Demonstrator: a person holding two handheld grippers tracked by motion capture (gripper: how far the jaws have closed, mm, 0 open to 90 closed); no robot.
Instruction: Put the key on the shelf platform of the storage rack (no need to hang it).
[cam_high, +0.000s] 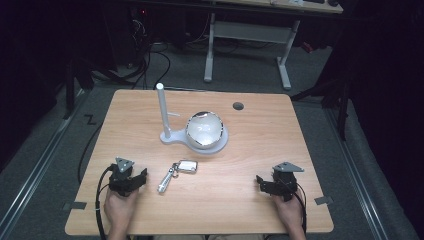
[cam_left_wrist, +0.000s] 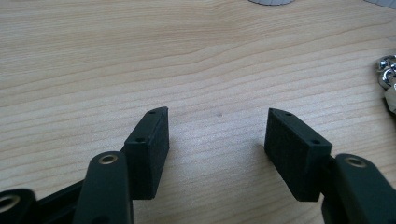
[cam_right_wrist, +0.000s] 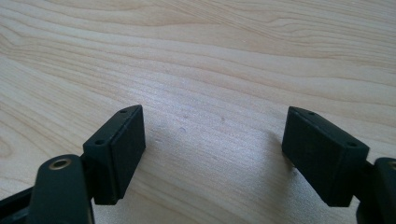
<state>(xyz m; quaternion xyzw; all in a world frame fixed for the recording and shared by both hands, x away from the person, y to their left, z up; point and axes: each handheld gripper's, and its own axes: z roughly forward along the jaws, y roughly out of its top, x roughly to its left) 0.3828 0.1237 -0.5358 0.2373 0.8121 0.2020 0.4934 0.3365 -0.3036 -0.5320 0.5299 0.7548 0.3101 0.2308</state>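
Note:
A set of keys with a white fob and a silvery key piece lies on the wooden table near the front middle. Behind it stands a white stand with an upright post and a round base carrying a shiny dome-shaped mirror. My left gripper rests at the front left, open, with bare wood between its jaws; the keys' metal edge shows at its right. My right gripper rests at the front right, open over bare wood.
A round cable hole sits near the table's far edge. Beyond the table stands a white desk frame on grey floor, with cables at the back left. Bare wood lies between the two grippers.

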